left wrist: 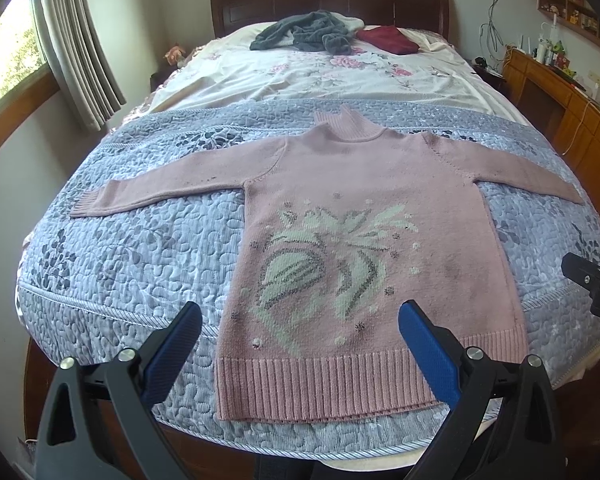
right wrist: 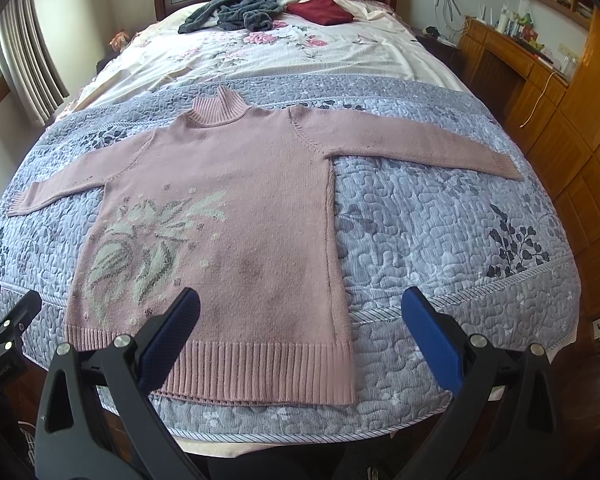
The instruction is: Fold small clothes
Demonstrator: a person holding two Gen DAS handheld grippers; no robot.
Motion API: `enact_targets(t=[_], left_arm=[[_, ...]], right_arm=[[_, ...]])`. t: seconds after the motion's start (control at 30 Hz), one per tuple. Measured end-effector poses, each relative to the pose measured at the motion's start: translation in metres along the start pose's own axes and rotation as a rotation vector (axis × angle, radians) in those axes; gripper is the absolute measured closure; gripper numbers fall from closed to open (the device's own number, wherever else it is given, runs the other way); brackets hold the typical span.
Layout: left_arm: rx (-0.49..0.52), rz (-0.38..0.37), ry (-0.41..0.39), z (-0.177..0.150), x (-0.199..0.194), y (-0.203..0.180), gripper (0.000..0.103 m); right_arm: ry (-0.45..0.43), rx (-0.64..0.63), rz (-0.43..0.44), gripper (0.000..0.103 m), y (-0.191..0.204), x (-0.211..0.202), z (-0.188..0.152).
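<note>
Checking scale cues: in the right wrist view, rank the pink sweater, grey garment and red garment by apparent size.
1. Pink sweater, clearly largest, though nearest.
2. Grey garment.
3. Red garment, smallest; both lie equally far, so that order is fair.

our left tongs (left wrist: 300, 344) fill the bottom of the left wrist view, jaws spread wide, the blue pads (left wrist: 430, 354) facing each other with nothing between them. our right tongs (right wrist: 300, 340) sit the same way at the bottom of the right wrist view, jaws wide apart and empty. each pair shows in the other's frame: the right tongs at the right edge of the left view, the left tongs at the lower left edge of the right view.
</note>
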State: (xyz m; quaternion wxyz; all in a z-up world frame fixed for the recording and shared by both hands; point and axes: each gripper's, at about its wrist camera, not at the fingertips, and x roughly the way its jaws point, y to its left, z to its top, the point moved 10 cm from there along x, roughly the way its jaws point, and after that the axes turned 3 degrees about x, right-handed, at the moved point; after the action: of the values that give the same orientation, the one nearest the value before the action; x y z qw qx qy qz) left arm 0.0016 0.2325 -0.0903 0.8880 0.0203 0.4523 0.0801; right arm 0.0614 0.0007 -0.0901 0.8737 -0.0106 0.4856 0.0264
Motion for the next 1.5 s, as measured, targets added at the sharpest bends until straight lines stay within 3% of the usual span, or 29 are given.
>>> enact_targets(t=[0.5,0.67,0.8,0.93,1.13,1.33,1.5], left_arm=[[0.022,0.009,0.004,0.001,0.002,-0.008,0.004],[0.007,-0.013,0.045,0.006,0.023,-0.018,0.004],[0.034,-0.012,0.026,0.036,0.043,-0.038,0.004],[0.042,-0.056,0.000,0.082,0.065,-0.070,0.004],[-0.002,-0.096,-0.010,0.152,0.119,-0.121,0.004],[-0.032,-0.134,-0.012,0.206,0.171,-0.173,0.004],[-0.003,-0.123,-0.031,0.228,0.198,-0.197,0.004]], right_arm=[[-0.008,0.000,0.003,0.003,0.000,0.000,0.002],[0.004,0.048,0.091,0.003,-0.019,0.015,0.014],[0.005,0.112,0.052,0.003,-0.076,0.037,0.051],[0.007,0.197,-0.012,0.003,-0.163,0.073,0.098],[0.117,0.364,-0.081,0.003,-0.301,0.158,0.150],[0.235,0.534,-0.066,0.004,-0.391,0.238,0.160],[0.291,0.613,-0.044,0.006,-0.424,0.283,0.155]])
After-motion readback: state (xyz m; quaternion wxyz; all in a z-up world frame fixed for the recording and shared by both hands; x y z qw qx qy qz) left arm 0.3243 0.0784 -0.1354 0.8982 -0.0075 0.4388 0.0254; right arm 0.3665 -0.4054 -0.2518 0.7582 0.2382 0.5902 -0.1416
